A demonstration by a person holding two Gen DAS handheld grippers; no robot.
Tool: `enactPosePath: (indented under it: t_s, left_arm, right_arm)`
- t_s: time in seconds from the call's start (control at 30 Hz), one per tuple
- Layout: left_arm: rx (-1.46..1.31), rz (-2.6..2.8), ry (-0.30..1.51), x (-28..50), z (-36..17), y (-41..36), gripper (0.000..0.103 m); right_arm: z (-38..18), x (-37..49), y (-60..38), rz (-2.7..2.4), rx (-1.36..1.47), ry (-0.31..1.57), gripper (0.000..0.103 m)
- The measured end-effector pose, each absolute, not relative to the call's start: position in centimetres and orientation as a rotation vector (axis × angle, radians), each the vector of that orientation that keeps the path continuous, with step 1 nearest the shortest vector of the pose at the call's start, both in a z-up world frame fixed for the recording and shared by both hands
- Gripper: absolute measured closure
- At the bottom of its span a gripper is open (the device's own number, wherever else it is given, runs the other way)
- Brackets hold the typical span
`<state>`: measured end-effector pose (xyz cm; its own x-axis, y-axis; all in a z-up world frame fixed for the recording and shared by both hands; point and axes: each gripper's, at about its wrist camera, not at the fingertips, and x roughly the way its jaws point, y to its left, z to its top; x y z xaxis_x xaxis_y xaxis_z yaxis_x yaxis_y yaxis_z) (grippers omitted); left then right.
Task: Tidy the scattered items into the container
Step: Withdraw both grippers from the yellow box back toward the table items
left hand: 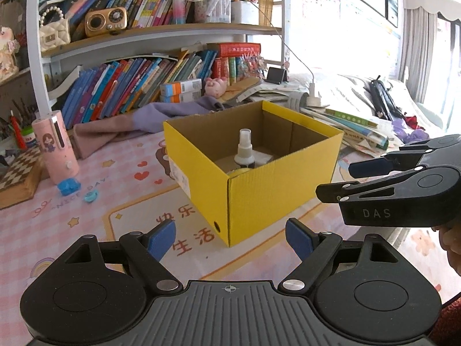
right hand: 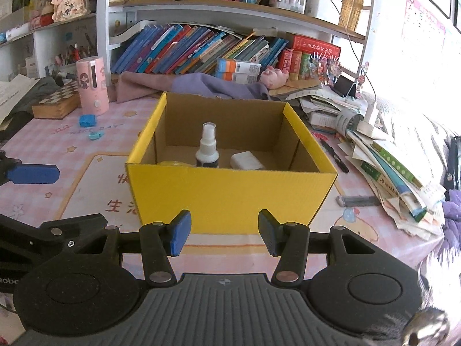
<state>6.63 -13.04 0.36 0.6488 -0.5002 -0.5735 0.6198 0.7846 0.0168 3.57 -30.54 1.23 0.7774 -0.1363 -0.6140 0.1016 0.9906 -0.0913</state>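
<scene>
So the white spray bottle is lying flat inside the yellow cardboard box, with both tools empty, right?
Not quite: the white spray bottle stands upright inside the yellow cardboard box, as the right wrist view shows. Both tools are indeed empty, jaws apart.

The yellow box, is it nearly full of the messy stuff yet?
Partly. The yellow box already holds a spray bottle, a white case and something yellow. Both grippers are open, holding nothing. Two small blue bits by the pink tube are left.

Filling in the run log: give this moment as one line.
left gripper: open, empty | right gripper: open, empty | yellow box: holds spray bottle, white item | blue bits: on mat
</scene>
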Motion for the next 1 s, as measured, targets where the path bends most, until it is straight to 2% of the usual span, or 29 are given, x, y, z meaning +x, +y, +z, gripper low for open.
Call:
enactPosePath:
  t_s: [1.0]
  left_arm:
    - [0.223, -0.632, 0.625, 2.2, -0.3, -3.9, 0.017]
  right_arm:
    - [0.3, -1.3, -20.1, -0.095, -0.052, 0.699, 0.052]
